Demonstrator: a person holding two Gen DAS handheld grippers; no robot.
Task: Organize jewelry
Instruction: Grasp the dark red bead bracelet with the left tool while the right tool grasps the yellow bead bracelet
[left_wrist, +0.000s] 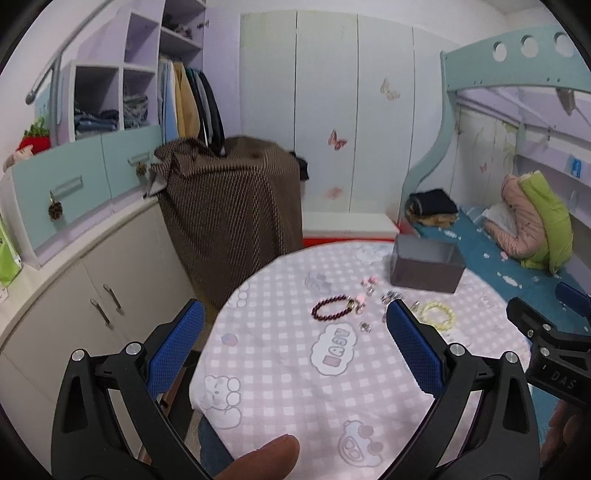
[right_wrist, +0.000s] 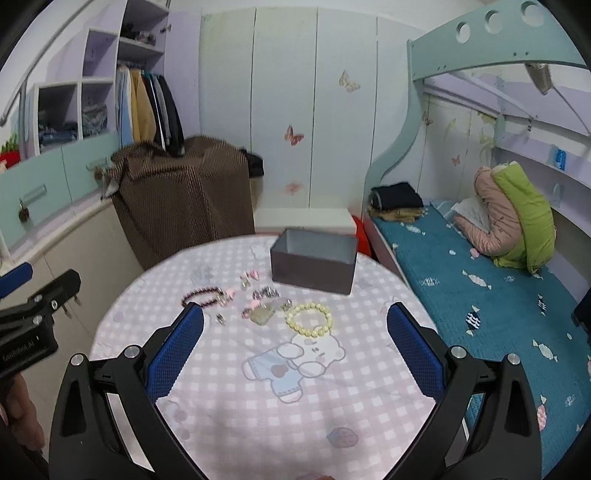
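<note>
Glossy bead bracelet (right_wrist: 309, 319), cloth tablecloth (right_wrist: 369, 369)

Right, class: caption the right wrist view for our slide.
Open right gripper above a checked table with yellow bracelet, dark bracelet and open grey box.

2 wrist fisheyes, both raised over the near edge of the round table (left_wrist: 280, 387), facing the wardrobe wall.
Left view sits further left; both share the grey box (left_wrist: 428, 267) (right_wrist: 314, 264) and scattered jewelry.

Even, soft indoor light; shadows faint. Slight blur noted throughout. Strong fisheye bending and dark vignetting at edges.
</note>
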